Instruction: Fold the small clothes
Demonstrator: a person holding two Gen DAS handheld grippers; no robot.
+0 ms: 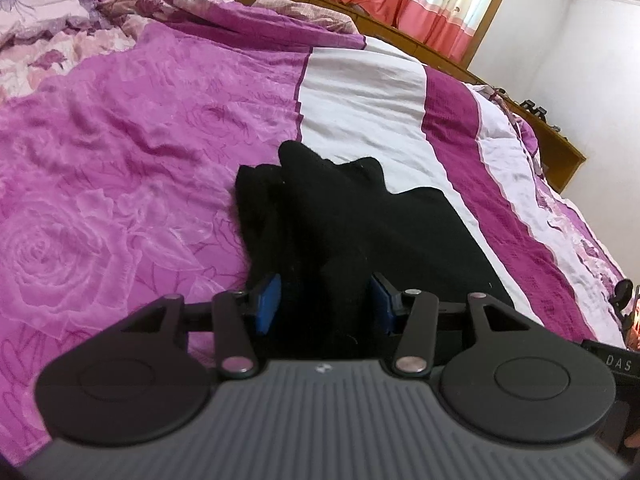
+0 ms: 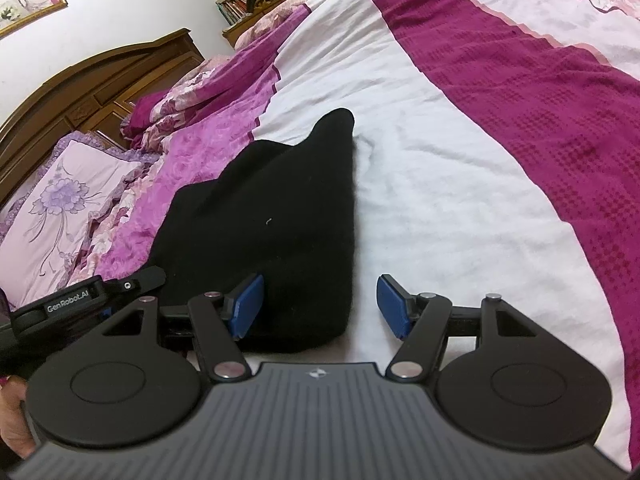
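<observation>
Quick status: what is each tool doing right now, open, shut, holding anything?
Left tool: open, its pads either side of the black garment, not clamped.
Right tool: open, holding nothing, over the garment's near edge on the bedspread.

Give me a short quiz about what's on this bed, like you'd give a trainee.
1. True or false: the black garment lies on the bedspread.
2. Which gripper has the garment filling the space between its fingers? A) left gripper B) right gripper
3. Fill in: the pillow near the headboard carries a printed ____.

Key: 1 true. 2 A; the right one is open, with the garment's edge and bare bedspread between its fingers. 3 flower.
</observation>
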